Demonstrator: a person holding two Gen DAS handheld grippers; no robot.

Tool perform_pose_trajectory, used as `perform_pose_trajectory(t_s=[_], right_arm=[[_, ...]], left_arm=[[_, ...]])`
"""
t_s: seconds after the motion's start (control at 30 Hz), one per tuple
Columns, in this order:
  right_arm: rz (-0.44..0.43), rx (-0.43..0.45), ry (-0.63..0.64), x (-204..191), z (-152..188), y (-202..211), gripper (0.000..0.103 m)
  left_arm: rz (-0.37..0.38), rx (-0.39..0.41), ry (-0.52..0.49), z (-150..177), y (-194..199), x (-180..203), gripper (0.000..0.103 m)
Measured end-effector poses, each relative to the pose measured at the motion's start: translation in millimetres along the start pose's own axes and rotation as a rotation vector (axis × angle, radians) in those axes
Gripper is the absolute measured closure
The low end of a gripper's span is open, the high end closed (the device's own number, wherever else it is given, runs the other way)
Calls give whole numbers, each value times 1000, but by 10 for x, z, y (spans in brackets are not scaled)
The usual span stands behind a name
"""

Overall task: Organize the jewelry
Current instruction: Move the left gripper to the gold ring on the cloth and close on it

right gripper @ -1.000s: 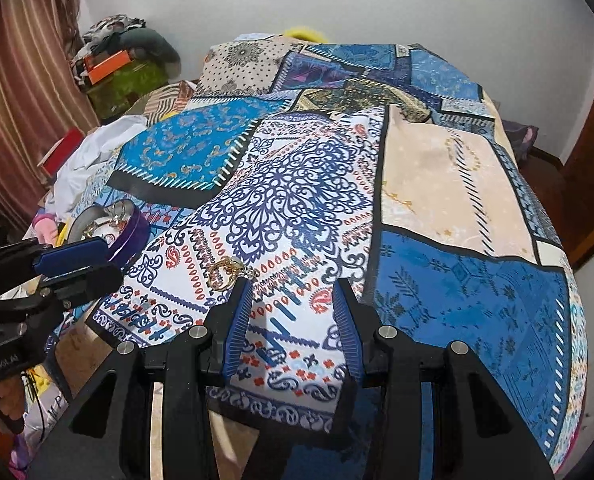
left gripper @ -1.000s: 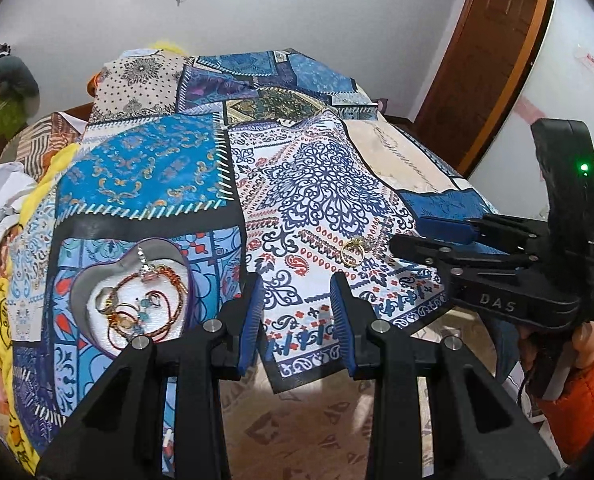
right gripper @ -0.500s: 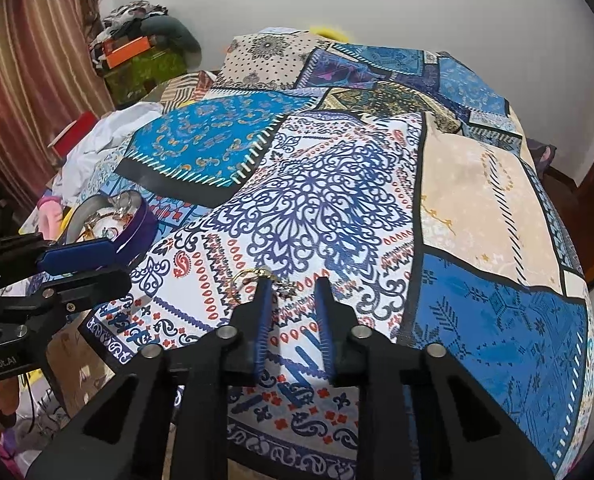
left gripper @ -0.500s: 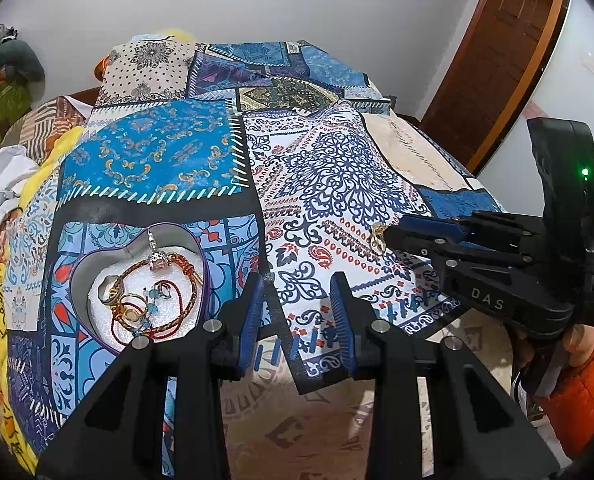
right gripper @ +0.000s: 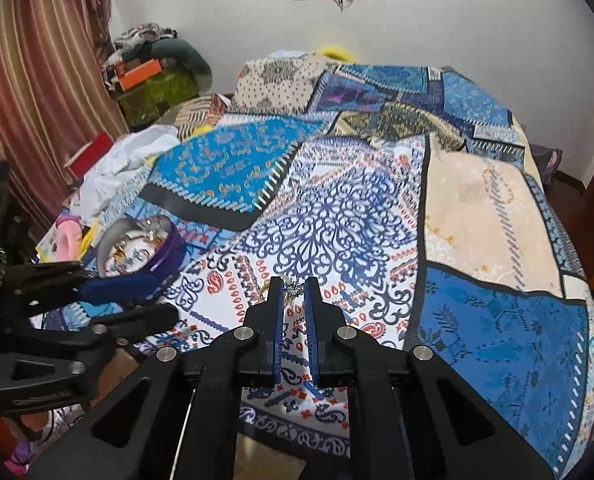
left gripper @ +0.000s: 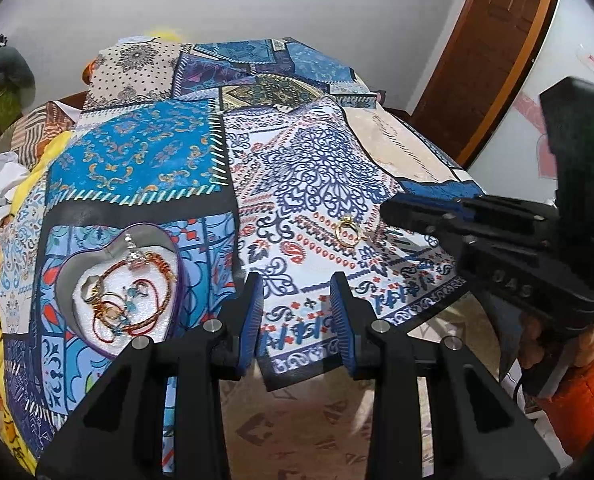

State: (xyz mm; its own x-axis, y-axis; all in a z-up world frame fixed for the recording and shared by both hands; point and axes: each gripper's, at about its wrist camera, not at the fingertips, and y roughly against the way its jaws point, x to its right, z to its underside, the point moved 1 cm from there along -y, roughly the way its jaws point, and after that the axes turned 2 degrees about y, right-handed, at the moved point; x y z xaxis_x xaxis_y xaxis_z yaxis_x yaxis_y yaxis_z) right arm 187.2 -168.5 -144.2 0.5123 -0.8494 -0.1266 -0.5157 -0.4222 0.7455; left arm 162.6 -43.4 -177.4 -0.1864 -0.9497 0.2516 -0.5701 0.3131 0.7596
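A gold ring (left gripper: 348, 231) lay on the white-and-blue patterned panel of the patchwork bedspread (left gripper: 137, 160), near the bed's front edge. In the left wrist view the right gripper (left gripper: 389, 210) reached in from the right edge of the bed, its tips just beside the ring; whether they touched it could not be told from there. In the right wrist view the right gripper (right gripper: 294, 286) had its jaws drawn close together, with only a narrow gap, and the ring (right gripper: 291, 289) with its sparkly setting sat right at the tips between them; whether it was actually pinched could not be told. The left gripper (left gripper: 296, 280) hovered over the front edge of the bed with its jaws spread wide and nothing between them. A heart-shaped purple tin (left gripper: 63, 280) rested on the bedspread near the front left corner, well apart from the ring, holding red cord bracelets (left gripper: 153, 280) and other small pieces on a white lining.
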Motion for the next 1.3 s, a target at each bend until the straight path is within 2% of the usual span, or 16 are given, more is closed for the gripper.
perform_pose_trajectory(t_s=[0.2,0.53,0.9,0.97,1.03,1.1,1.3], right_arm=[[20,42,-29,110,2,175,94],[29,56,-105,382,113,277,94],[-4,47,-141,437,218,229,94],[-5,48,-144,438,227,234,94],[-7,46,-148,442,232,231,94],[-9,44,-149,439,235,226,94],[-5,46,-138,412,188,240,94]], left_arm=[[19,-17,-18,-63,-98,118,69],[25,-65,-67,-210,-417,337,69],[6,-34,-48,-274,-547,359,70],[-3,-23,-51,-261,-556,361,73],[-12,-19,-59,-259,-566,365,82],[3,-27,-57,-268,-577,357,85],[34,-34,-42,-285,-523,338,85]])
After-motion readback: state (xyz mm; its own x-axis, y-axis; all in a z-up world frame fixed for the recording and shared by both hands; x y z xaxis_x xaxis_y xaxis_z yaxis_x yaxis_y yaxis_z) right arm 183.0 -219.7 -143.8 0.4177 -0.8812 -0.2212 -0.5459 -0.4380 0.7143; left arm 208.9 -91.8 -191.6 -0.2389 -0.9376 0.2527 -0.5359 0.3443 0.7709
